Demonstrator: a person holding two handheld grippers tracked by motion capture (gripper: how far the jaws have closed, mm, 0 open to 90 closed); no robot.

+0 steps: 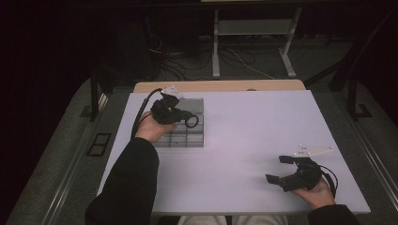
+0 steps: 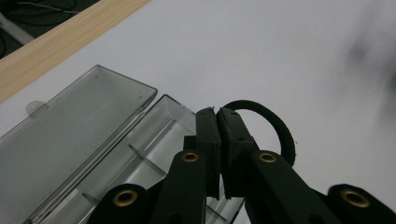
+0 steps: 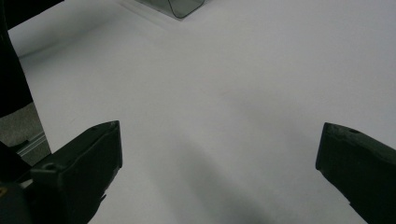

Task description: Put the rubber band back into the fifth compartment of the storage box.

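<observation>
A clear plastic compartment box [image 1: 187, 137] lies open on the white table, its lid [image 2: 70, 140] folded back flat toward the far edge. My left gripper [image 1: 187, 117] hovers over the box, shut on a black hair tie [image 2: 275, 128] whose loop sticks out past the jaw tips. The same black hair tie [image 1: 192, 122] shows as a small ring above the box's right side. My right gripper [image 1: 279, 169] rests low near the front right of the table, open, with nothing between its jaws [image 3: 219, 154].
The white table top [image 1: 263, 126] has a wooden strip [image 1: 220, 86] along its far edge. A corner of the box [image 3: 180, 7] lies far ahead of the right gripper. Table legs and cables stand on the floor beyond.
</observation>
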